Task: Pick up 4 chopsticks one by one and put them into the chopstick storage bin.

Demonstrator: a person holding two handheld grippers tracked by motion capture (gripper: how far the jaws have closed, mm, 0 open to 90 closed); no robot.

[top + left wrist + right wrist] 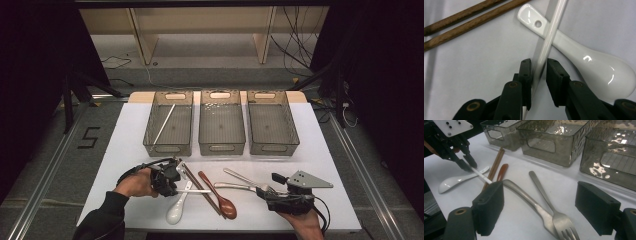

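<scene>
left gripper (176,184): lower left of the high view, held in a hand (135,183); jaws narrow, set either side of the white chopstick (546,41). In the left gripper view one pad lies against the stick, the other just beside it with a slim gap; no firm squeeze seen.
white chopstick: lies on the table (320,165), slanting across the handle of the white spoon (584,60); in the right gripper view it sits at the upper left, its end just beside the wooden chopsticks (495,165).
white spoon: lower centre-left of the high view, bowl toward the bottom edge; handle with a hole, under the stick.
wooden chopsticks: a pair, side by side, upper left of the left gripper view; apart from the jaws.
brown spoon (220,200): just right of the wooden pair, bowl toward the bottom.
right gripper (274,184): lower right of the high view; jaws wide, nothing between the pads, held over two forks (544,202).
forks: lie crossed at the tine end, handles fanning up-left.
bins (221,148): three in a row, upper centre; the left one holds a white stick (164,123).
</scene>
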